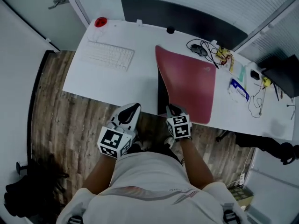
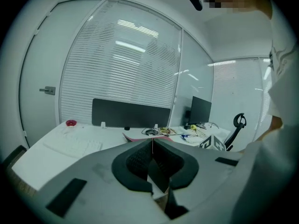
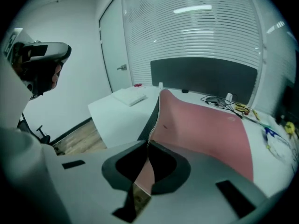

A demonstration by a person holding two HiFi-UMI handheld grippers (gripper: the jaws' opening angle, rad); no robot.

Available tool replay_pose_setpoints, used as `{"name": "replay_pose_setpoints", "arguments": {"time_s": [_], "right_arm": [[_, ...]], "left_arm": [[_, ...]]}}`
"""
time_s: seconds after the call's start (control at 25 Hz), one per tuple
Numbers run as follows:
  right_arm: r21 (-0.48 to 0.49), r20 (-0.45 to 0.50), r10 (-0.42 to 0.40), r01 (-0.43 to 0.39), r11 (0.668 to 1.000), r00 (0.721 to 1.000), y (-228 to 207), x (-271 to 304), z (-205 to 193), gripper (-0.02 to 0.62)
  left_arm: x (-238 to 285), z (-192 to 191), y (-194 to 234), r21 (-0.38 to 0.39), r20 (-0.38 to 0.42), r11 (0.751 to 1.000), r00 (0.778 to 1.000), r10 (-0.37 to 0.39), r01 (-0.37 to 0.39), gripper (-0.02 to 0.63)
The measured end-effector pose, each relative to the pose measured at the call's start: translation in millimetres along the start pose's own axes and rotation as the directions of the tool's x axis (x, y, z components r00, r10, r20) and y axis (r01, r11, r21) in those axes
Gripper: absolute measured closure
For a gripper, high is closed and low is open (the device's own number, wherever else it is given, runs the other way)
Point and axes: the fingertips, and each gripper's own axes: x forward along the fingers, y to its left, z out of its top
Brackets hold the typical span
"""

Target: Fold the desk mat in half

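A dark pink desk mat (image 1: 191, 83) lies on the white desk (image 1: 135, 85), right of the middle. Its near left corner is raised off the desk, and the dark underside shows along that edge. My right gripper (image 1: 174, 110) is at the desk's front edge, shut on that corner. In the right gripper view the mat (image 3: 201, 125) runs up out of the closed jaws of the right gripper (image 3: 149, 143). My left gripper (image 1: 132, 110) hangs just off the desk's front edge, left of the mat. Seen in its own view, the left gripper (image 2: 152, 140) is shut with nothing in it.
A white keyboard (image 1: 108, 56) lies at the desk's left, with a red round object (image 1: 101, 22) at the far left corner. Tangled cables (image 1: 205, 50) and small items (image 1: 238, 90) sit past the mat's right side. A dark divider panel (image 1: 187, 17) lines the back edge.
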Motion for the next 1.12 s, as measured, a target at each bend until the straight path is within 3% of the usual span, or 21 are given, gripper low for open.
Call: {"name": "replay_pose_setpoints", "arguments": {"time_s": [0.24, 0.4, 0.72, 0.92, 1.0, 1.12], "right_arm": [[0.125, 0.055, -0.097, 0.09, 0.988, 0.994, -77, -48, -27, 0.525], [0.144, 0.06, -0.116, 0.107, 0.984, 0.991, -113, -80, -49, 0.523], [0.263, -0.025, -0.16, 0.161, 0.951, 0.987, -188, -103, -121, 0.523], [0.302, -0.075, -0.142, 0.158, 0.94, 0.987, -207, -104, -150, 0.505], [0.28, -0.066, -0.123, 0.137, 0.95, 0.99, -204, -103, -150, 0.464], [0.232, -0.043, -0.171, 0.176, 0.957, 0.984, -204, -112, -139, 0.422]], "left_arm": [[31, 26, -42, 0.048, 0.02, 0.999, 1.0, -0.022, 0.021, 0.591], [52, 38, -81, 0.043, 0.04, 0.997, 0.997, -0.059, 0.057, 0.591], [77, 42, -135, 0.065, 0.048, 0.995, 0.995, -0.084, 0.08, 0.591], [76, 39, -145, 0.064, 0.04, 0.995, 0.996, -0.075, 0.073, 0.591], [76, 40, -145, 0.066, 0.038, 0.995, 0.997, -0.073, 0.071, 0.591], [75, 42, -142, 0.071, 0.04, 0.995, 0.996, -0.078, 0.075, 0.591]]}}
